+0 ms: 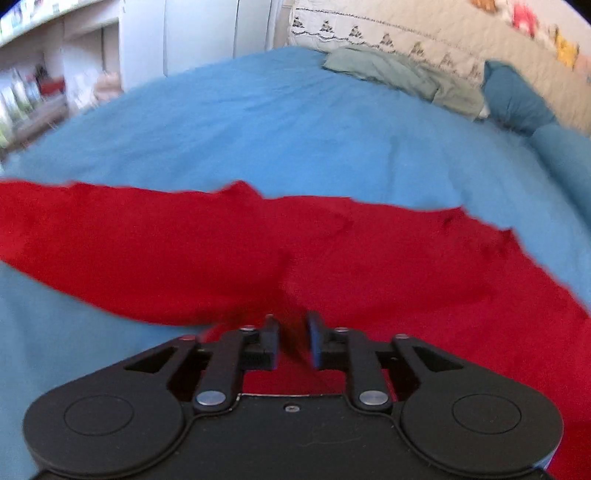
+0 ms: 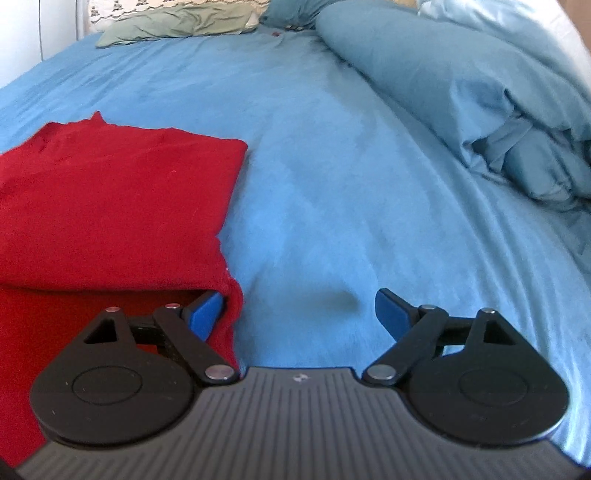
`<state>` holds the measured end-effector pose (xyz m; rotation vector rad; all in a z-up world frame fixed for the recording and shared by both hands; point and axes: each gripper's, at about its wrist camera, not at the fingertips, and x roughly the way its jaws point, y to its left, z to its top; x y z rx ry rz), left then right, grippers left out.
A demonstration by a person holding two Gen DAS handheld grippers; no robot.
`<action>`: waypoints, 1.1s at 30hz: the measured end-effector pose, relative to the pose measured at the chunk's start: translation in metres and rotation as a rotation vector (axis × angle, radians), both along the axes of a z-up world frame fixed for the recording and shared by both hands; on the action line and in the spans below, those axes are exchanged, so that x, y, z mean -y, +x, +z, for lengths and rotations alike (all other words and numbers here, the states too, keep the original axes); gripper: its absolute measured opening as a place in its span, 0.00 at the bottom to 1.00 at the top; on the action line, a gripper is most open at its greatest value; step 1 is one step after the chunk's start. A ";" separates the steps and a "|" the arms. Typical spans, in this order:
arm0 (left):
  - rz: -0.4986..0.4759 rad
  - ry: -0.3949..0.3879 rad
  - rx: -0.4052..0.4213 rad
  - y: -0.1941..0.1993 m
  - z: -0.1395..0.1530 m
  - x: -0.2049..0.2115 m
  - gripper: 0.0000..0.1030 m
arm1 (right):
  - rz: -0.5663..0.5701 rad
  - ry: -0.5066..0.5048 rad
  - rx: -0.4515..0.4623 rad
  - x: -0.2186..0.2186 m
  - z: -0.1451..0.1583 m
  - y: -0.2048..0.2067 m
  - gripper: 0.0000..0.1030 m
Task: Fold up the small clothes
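Note:
A red garment (image 1: 229, 251) lies spread across the blue bedsheet (image 1: 277, 122). My left gripper (image 1: 293, 326) hangs low over its near part, its jaws a narrow gap apart. Blurred red cloth shows in that gap, and the pads do not seem to press on it. In the right wrist view the red garment (image 2: 110, 199) lies folded at the left, its upper layer ending in a straight right edge. My right gripper (image 2: 299, 308) stands wide open at the garment's near right corner. Its left fingertip (image 2: 207, 312) is tucked under the folded edge, while its right fingertip (image 2: 391, 314) is over bare bedsheet (image 2: 332, 184).
A crumpled green garment (image 1: 402, 74) (image 2: 177, 22) lies at the far end of the bed. A bunched blue duvet (image 2: 461, 92) fills the right side. A patterned quilt (image 1: 443, 33) runs along the back. Shelves (image 1: 33, 96) and a white cupboard (image 1: 192, 33) stand beyond the bed's left edge.

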<state>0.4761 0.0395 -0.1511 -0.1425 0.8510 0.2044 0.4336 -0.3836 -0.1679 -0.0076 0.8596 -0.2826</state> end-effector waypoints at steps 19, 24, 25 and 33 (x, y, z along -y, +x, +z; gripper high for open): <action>-0.267 0.008 0.041 0.036 0.018 0.038 0.57 | 0.225 0.214 0.014 -0.043 0.013 0.027 1.00; -0.249 0.024 0.003 0.044 0.004 0.033 0.57 | 0.312 0.249 0.110 -0.060 0.025 0.080 1.00; -0.239 0.019 -0.013 0.046 -0.002 0.033 0.57 | 0.318 0.244 0.121 -0.062 0.019 0.093 1.00; -0.221 -0.005 -0.031 0.047 -0.023 0.027 0.58 | 0.176 0.197 0.102 -0.021 -0.022 0.135 1.00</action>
